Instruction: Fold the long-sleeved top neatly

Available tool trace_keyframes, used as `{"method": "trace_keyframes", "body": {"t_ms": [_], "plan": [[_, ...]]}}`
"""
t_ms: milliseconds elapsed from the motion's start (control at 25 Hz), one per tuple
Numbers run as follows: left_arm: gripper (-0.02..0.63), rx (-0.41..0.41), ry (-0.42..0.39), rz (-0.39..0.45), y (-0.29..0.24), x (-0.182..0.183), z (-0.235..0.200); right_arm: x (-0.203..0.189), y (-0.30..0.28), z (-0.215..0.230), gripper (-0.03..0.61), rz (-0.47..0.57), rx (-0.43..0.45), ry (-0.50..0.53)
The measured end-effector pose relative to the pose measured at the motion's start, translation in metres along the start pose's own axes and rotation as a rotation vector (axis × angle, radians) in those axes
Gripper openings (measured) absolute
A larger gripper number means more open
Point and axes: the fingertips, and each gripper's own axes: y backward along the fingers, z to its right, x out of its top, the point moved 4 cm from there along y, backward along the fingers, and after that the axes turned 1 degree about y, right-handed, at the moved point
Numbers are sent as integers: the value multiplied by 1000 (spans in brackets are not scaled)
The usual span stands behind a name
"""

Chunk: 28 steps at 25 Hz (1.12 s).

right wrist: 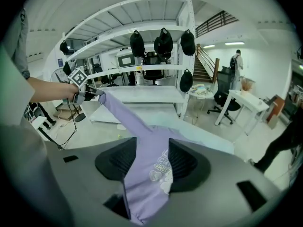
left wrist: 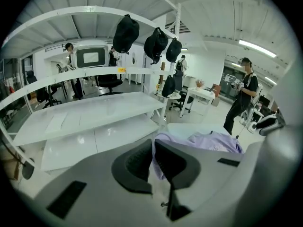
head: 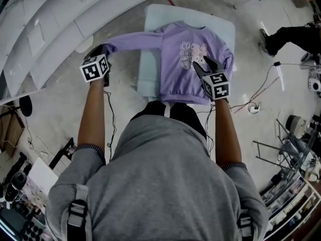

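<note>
Down below the head camera, the long-sleeved top (head: 183, 69) lies face up on a pale surface (head: 145, 77), collar away from me. Its sleeve (head: 133, 38) is stretched out past the surface's left edge to my left claw (head: 103, 51), which has the cuff. My right claw (head: 204, 62) hovers over the printed chest, near the garment's right side. Both forearms reach forward and angle downward, the left one out wide. Around the surface is a grey floor (head: 60, 99), with cables (head: 263, 92) at right and white shelving (head: 50, 29) at left

Left gripper view: the jaws are nearly closed, pinching a strip of purple cloth between the pads. The body of the top lies beyond, to the right. White shelves with black bags (left wrist: 125, 32) hanging above fill the background, and a person (left wrist: 244, 96) stands at right

Right gripper view: the jaws stand apart with nothing pressed between them. The top's print shows through the gap, and the sleeve runs up and left to the other claw. An office chair (right wrist: 222, 100) sits beyond, with stairs (right wrist: 208, 56) further back
</note>
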Motion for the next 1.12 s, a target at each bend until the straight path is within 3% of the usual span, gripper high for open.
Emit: {"method": "trace_keyframes", "body": {"t_ms": [520,760,1120], "plan": [[34,-17,56,84,20,50,60,16,7,50,225,92,59,-22],[32,-48,102,135,27,78,124,16,15,89,225,113,94,-24],[32,-118,113,138,6,90,237,-11,27,143,225,110,134,-40]]}}
